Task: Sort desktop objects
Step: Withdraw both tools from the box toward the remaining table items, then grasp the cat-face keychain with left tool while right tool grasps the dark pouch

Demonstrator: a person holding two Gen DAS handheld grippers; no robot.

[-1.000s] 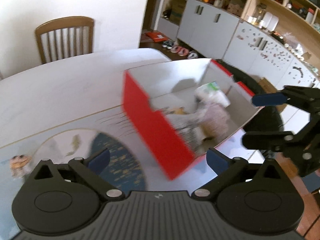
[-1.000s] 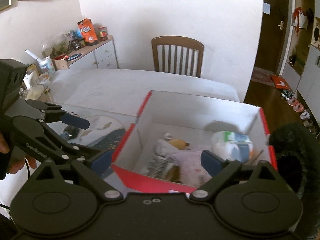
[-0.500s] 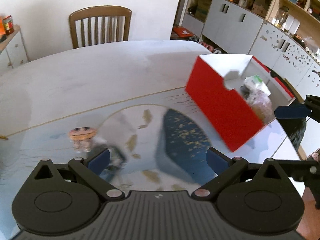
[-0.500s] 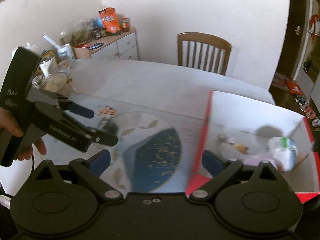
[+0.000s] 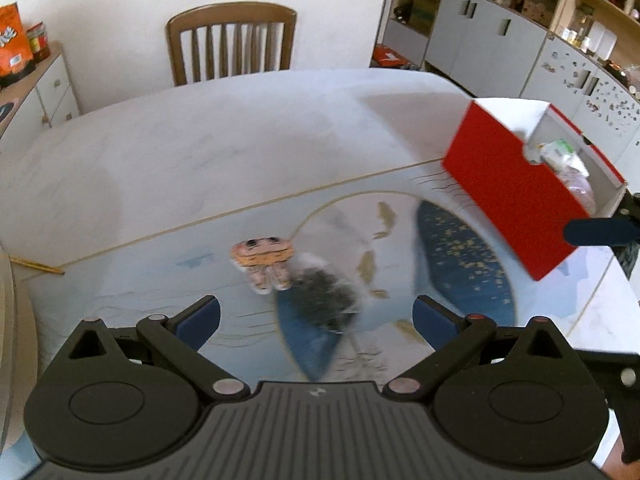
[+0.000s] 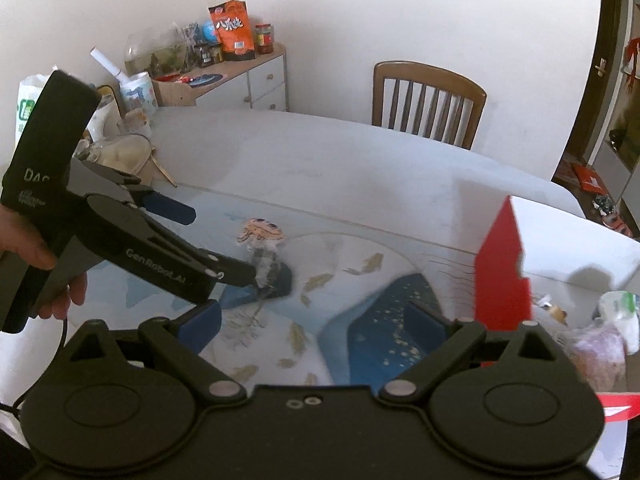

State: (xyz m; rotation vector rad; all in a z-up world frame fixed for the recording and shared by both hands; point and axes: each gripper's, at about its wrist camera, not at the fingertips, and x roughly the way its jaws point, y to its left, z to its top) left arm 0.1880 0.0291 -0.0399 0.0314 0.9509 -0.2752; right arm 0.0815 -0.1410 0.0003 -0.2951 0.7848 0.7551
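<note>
Hand (image 6: 38, 256) only in right view, left tool (image 5: 316, 318) spread, dark blurred item (image 5: 322, 300) perhaps below

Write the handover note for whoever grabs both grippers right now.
Left gripper: open, empty, over the dark blurred item on the mat.
Right gripper: open, empty, near the red box.
Done: the box already holds a few items, among them a white packet.
Left: the dark item and the small cartoon figure beside it are still on the mat; the view is too blurred to identify the dark item.
</note>
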